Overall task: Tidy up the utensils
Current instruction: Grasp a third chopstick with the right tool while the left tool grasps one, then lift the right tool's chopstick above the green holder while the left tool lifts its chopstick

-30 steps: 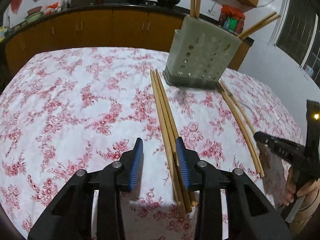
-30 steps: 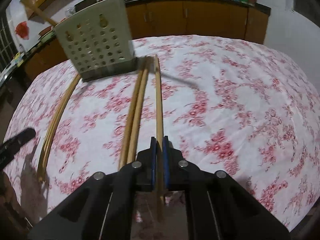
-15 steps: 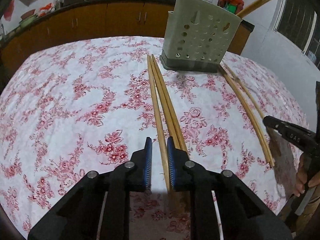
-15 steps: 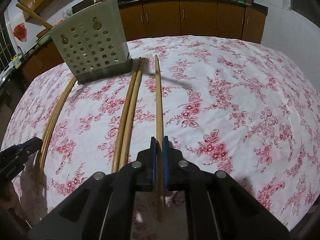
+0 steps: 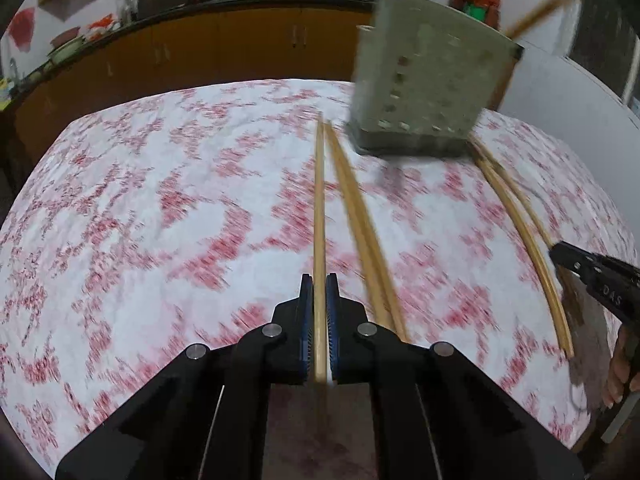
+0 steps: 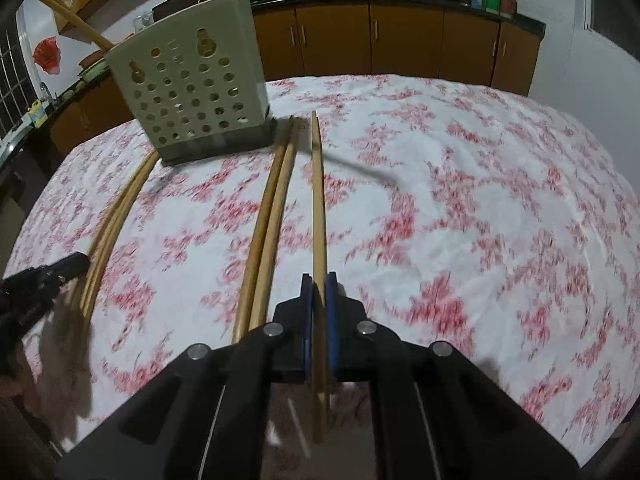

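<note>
Left gripper closing on, now clamping one chopstick | right gripper gripping another chopstick, apparently lifted | holder standing ahead | risk: end-gripped sticks pivoting, missing the opening

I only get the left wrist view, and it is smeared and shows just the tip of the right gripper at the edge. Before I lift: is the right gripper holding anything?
Observer: Yes. In the right wrist view the right gripper is shut on a single chopstick, with a pad on each side of it.
Operator: Does its near end reach behind the pads?
Observer: It does. It runs back between the fingers and ends well behind the pads.
Operator: Can you see the holder's face properly?
Observer: The utensil holder is sharp there: rows of round holes, with keyhole-shaped slots near the top.
</note>
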Tool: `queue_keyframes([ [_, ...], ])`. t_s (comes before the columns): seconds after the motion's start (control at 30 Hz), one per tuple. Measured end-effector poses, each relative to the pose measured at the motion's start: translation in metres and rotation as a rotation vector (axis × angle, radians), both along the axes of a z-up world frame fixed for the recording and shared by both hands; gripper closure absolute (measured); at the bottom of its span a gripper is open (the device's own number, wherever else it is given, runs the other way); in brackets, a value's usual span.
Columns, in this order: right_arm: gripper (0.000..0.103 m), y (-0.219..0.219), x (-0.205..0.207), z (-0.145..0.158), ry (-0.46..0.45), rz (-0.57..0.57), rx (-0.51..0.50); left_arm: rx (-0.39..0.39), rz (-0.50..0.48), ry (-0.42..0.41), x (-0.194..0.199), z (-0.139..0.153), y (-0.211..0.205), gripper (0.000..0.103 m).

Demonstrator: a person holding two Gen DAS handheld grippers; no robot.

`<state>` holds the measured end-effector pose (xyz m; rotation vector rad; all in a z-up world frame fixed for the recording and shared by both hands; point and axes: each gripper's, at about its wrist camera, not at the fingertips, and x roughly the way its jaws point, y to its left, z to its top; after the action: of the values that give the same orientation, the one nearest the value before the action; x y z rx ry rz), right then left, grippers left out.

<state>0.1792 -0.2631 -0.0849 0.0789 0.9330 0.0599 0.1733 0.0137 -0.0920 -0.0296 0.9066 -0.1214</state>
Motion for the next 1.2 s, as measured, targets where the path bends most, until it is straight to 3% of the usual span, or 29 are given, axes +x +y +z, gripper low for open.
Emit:
queue_keyframes([
  [0.23, 0.095, -0.020, 0.022, -0.002, -0.026, -0.073, -0.041, -0.013, 0.039, -0.015, 0.011, -0.001, 0.020, 0.095],
  [0.7, 0.095, -0.024, 0.020, -0.004, -0.039, -0.077, -0.032, -0.065, 0.045, -0.012, 0.010, 0.000, 0.024, 0.095],
  [1.2, 0.094, -0.025, 0.018, -0.003, -0.039, -0.079, -0.019, -0.065, 0.044, -0.013, 0.009, 0.001, 0.024, 0.095],
])
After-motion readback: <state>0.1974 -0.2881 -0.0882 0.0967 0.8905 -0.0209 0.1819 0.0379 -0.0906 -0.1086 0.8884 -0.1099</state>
